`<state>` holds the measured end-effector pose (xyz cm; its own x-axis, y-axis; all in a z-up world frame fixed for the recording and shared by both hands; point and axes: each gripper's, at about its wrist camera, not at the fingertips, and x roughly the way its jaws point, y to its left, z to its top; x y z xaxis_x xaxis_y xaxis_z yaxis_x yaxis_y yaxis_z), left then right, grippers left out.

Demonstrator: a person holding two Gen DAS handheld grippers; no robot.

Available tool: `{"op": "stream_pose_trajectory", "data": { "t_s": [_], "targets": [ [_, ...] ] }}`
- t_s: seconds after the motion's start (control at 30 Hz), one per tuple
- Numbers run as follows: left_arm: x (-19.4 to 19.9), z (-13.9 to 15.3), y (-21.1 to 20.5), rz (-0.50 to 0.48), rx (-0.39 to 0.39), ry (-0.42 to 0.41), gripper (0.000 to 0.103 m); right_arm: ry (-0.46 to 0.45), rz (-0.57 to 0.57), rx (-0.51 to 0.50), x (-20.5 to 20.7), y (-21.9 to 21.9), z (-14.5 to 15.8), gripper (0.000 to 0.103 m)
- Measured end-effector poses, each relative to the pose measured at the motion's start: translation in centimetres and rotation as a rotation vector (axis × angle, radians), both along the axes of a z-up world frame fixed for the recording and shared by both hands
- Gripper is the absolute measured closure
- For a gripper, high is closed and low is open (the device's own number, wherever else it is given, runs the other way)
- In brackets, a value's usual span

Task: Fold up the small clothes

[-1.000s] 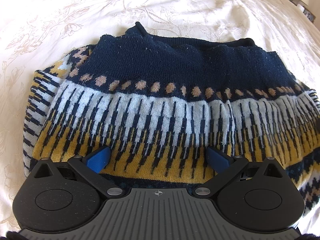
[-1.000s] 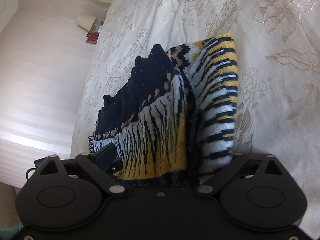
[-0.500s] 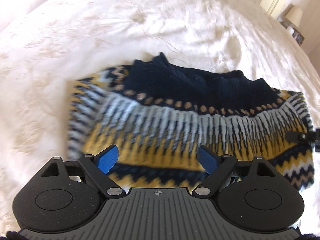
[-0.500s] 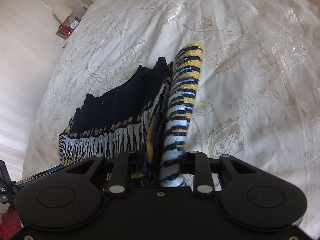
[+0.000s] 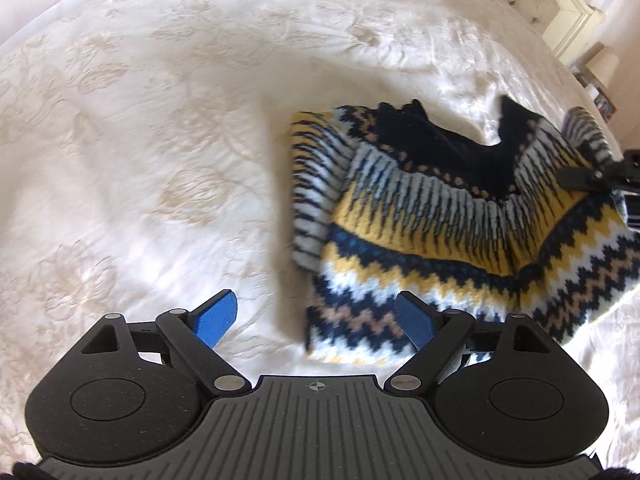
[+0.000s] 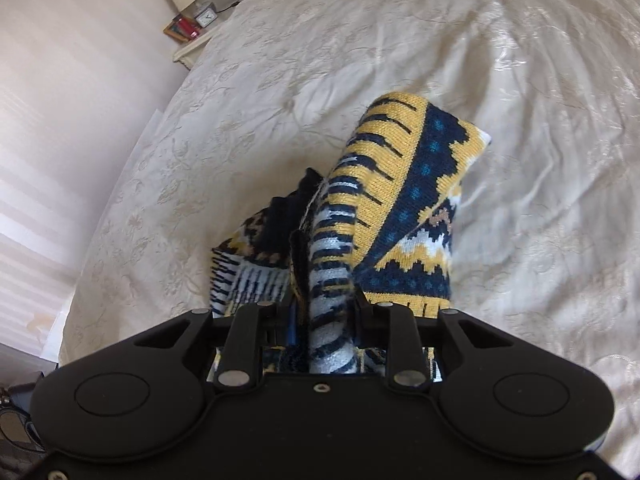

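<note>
One navy, yellow & white patterned knit sweater (image 5: pixel 460 216), partly folded, lies on the cream embroidered bedspread (image 5: pixel 160 140) ahead-right of the left gripper (image 5: pixel 316 320); long axis runs left-right, navy collar away. Zigzag hem nearest. Left gripper's blue pads spread apart, holding nothing. Right gripper (image 6: pixel 324 320) clamped on a raised striped sleeve fold.

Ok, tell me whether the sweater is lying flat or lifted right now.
Partly lifted. The right gripper is shut on one side of the sweater, raising it off the bedspread; the far side rests there. The left gripper is open, holding nothing.
</note>
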<state>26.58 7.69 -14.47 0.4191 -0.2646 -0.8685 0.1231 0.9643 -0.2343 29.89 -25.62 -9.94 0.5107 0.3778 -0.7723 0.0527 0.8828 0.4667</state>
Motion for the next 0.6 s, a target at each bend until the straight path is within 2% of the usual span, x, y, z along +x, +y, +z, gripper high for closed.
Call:
{"op": "stream_pose_trajectory", "data": {
  "t_s": [0.1, 0.27, 0.4, 0.5, 0.6],
  "targets": [
    [-0.1, 0.0, 2.0, 0.019, -0.006, 0.005, 0.017, 0.003, 0.035, 0.003, 1.1, 3.6, -0.4, 0.068],
    [-0.7, 0.0, 4.8, 0.043, -0.001, 0.011, 0.017, 0.054, 0.090, -0.018, 2.9, 9.0, -2.9, 0.068],
    [-1.3, -0.4, 6.6, 0.076, -0.002, 0.026, 0.017, 0.086, 0.153, -0.132, 3.6, 13.0, -4.7, 0.067],
    [-1.5, -0.7, 7.2, 0.093, -0.006, 0.037, 0.017, 0.091, 0.188, -0.181, 3.6, 14.3, -5.4, 0.067],
    [-1.7, -1.0, 7.2, 0.097, -0.012, 0.043, 0.017, 0.097, 0.181, -0.190, 3.8, 14.9, -5.4, 0.067]
  ]
}}
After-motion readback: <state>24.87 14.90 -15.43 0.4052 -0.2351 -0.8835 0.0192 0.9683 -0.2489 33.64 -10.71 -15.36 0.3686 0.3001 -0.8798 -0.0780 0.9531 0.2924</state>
